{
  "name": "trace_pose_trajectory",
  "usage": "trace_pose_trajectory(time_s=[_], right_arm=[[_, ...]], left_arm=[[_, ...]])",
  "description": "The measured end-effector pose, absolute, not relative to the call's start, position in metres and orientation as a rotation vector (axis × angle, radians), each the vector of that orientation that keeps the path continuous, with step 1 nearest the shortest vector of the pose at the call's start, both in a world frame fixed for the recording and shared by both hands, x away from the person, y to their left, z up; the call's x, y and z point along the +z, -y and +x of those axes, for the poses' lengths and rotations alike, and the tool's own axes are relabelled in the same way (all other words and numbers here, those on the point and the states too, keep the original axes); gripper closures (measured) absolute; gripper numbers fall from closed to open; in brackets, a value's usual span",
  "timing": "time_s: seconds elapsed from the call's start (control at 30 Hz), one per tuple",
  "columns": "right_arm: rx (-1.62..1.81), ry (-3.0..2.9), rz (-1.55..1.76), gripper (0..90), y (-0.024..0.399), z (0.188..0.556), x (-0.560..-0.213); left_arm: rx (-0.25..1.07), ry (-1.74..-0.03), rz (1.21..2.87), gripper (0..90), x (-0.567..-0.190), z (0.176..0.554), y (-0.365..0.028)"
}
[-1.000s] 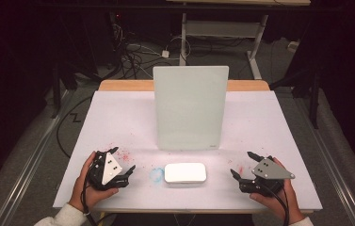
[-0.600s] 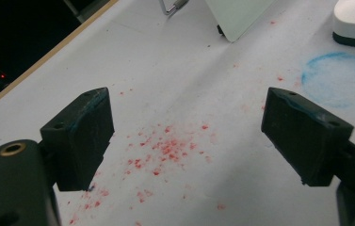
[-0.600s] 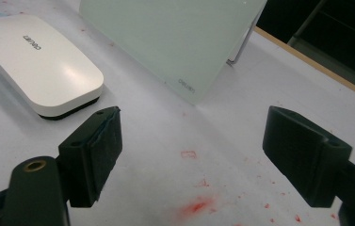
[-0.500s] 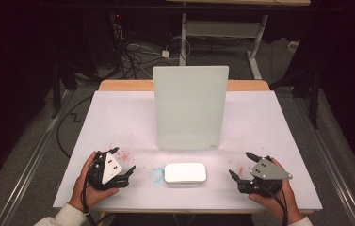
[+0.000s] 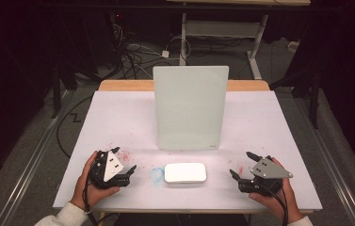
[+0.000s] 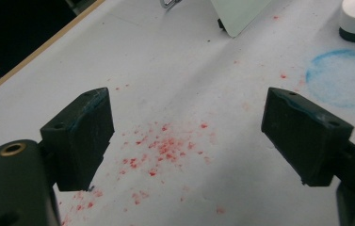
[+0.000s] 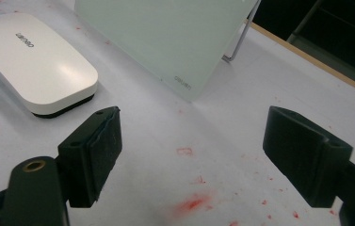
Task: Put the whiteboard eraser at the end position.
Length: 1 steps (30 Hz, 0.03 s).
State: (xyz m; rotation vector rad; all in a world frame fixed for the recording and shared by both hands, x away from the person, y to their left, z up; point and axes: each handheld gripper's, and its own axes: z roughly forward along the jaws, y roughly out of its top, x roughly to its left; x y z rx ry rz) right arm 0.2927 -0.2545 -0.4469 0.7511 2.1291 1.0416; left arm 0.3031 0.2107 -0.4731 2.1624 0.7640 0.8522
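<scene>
A white rounded eraser block [image 5: 185, 173] lies flat near the table's front edge, also seen as the white block [image 7: 34, 59] at upper left of the right gripper view. Behind it a pale glass board [image 5: 190, 108] stands upright on a wire stand. My left gripper [image 5: 123, 165] rests on the table left of the block, open and empty; in its own view the left gripper [image 6: 187, 136] has its jaws wide over red specks. My right gripper [image 5: 242, 165] sits right of the block, open, and the right gripper [image 7: 191, 150] holds nothing.
The white table [image 5: 118, 117] carries red marker specks [image 6: 165, 146] and a blue smudged ring [image 5: 156, 174] just left of the block. Red smears [image 7: 191, 203] lie under the right gripper. Cables and table legs stand on the dark floor beyond the far edge.
The right gripper has shifted slightly toward the front edge. The left gripper, block and board stay put.
</scene>
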Motion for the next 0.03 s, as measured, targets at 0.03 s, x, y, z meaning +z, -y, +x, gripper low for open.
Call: trace_pose_trajectory(time_s=[0.03], right_arm=[[1.043,-2.128,0.757,20.8,0.2547,0.2927,-0.4467]], left_arm=[[0.85,-0.768,2.161,17.0,-0.473,0.3036,-0.2108]])
